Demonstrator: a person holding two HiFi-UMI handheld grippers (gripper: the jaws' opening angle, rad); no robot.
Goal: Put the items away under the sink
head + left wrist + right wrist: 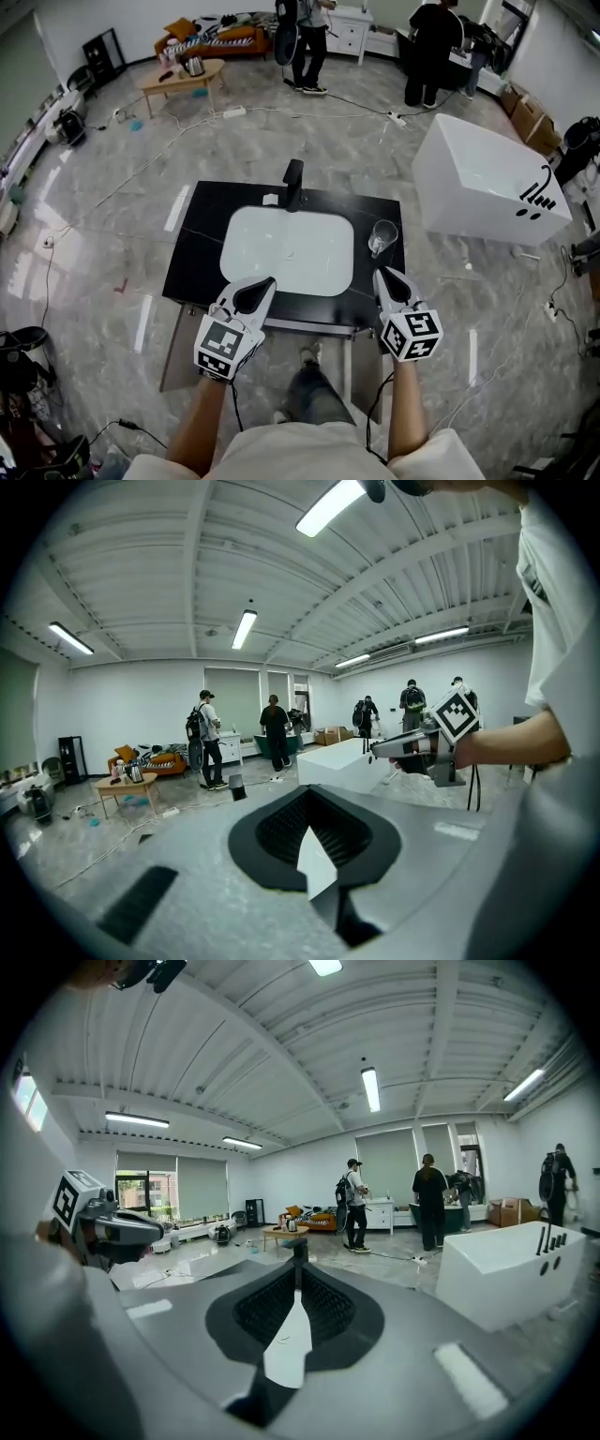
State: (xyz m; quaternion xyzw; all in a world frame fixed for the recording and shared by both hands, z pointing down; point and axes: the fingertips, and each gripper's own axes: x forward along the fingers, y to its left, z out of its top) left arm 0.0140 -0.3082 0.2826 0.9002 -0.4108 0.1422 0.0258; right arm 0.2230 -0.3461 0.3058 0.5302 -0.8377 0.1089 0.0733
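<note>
1. The glass [382, 236] stands upright on the black counter [202, 246], just right of the basin and near the counter's right edge. Its mouth is up and its long axis vertical; whether it holds anything I cannot tell.
2. The white basin [287, 248] is sunk in the middle of the counter. The black faucet [293, 183] rises behind it, and a small white item [270, 199] lies just beside the faucet's base.
3. The right gripper [382, 276] hovers at the counter's front edge, near the glass but apart from it — jaws parted by a narrow slit, nothing between them.
4. The left gripper [265, 283] hovers by the basin's front rim, jaw tips together, empty.
5. Around lie a grey marbled floor [112, 234] strewn with cables and a white bathtub [487, 187] to the right. A low wooden table [183, 78] and standing people [309, 42] are at the far side.
</note>
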